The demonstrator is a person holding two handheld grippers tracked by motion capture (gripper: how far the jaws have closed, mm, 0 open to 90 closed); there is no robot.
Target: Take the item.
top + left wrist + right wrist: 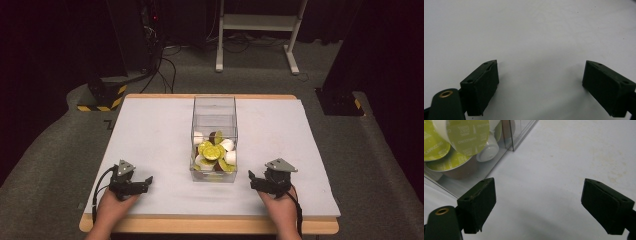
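Note:
A clear plastic box (214,106) stands in the middle of the white table top (150,130). Its near half holds several coffee capsules (213,152), white cups with green foil lids. My left gripper (146,181) rests near the front left of the table, open, with nothing between its jaws (540,85). My right gripper (252,178) rests at the front right, just right of the box's near corner, also open and empty (537,205). In the right gripper view the box wall (520,135) and the capsules (465,132) show at the upper left.
The table's wooden front edge (210,225) runs just behind the person's hands. Beyond the table, on grey carpet, stand a white desk frame (260,25), dark equipment with cables (150,45) and a yellow-black striped base (102,97).

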